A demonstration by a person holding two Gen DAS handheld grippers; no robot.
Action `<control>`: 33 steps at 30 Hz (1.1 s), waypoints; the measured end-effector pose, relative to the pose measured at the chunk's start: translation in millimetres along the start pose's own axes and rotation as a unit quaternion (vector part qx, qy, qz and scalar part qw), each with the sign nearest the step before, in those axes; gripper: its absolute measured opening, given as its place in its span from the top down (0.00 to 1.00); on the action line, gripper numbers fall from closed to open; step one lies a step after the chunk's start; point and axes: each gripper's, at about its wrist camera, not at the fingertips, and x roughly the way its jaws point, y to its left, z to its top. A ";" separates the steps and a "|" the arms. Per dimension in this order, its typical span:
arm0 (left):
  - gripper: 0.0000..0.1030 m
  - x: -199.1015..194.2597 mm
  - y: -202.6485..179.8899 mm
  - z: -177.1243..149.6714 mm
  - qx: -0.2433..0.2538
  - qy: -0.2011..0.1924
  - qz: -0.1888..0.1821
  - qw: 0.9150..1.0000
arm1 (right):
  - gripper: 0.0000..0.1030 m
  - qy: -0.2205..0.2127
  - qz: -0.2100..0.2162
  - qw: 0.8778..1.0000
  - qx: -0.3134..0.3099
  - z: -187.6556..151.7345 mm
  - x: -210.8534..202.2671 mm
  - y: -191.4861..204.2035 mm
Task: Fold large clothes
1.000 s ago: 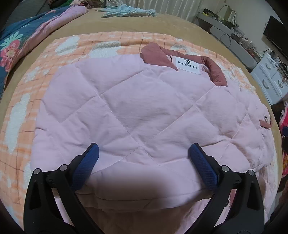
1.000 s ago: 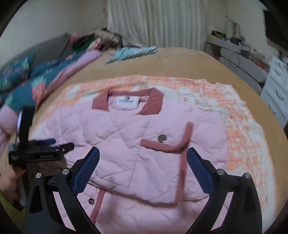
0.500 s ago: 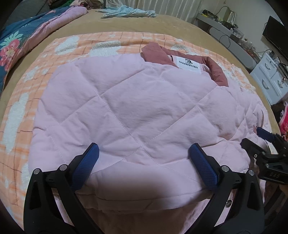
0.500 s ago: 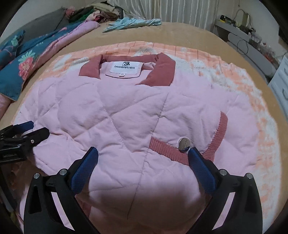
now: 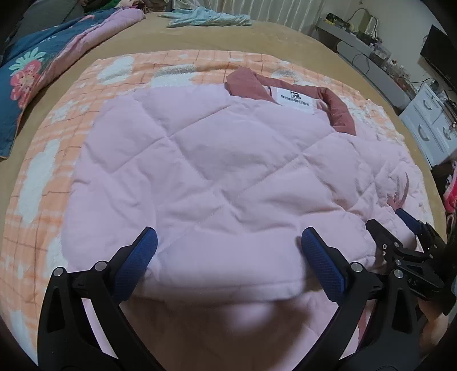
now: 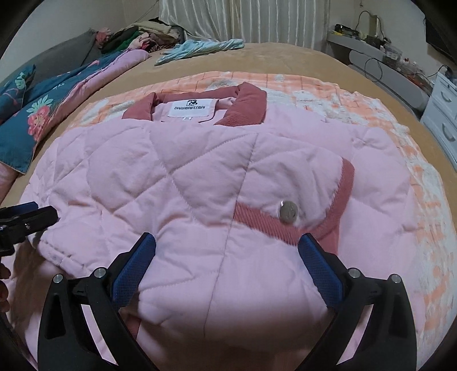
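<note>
Your pink quilted jacket (image 6: 200, 182) fills mid-frame, its sides apparently folded in already; the lengthwise fold remains. Left gripper (image 5: 228, 256) and right gripper (image 6: 227, 256) gape wide, empty.

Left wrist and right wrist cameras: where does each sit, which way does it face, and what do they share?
Left wrist: on the left gripper, over the pink quilted jacket, facing the collar; own open jaws and the right gripper show.
Right wrist: on the right gripper, over the snap button, facing the curtain; own open jaws show, and the left gripper.
Shared: jacket, neck label, orange checked blanket.
</note>
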 end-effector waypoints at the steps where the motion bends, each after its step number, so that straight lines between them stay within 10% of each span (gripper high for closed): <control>1: 0.08 -2.4 0.0 -1.4 0.000 -0.001 -0.001 1.000 | 0.04 -0.001 -0.001 1.000 0.003 -3.1 -4.7 -0.5; 33: 0.08 -79.6 -18.7 -32.9 -0.009 -0.040 -0.036 0.998 | 0.04 -0.076 0.028 0.995 0.061 -41.9 -149.6 -12.9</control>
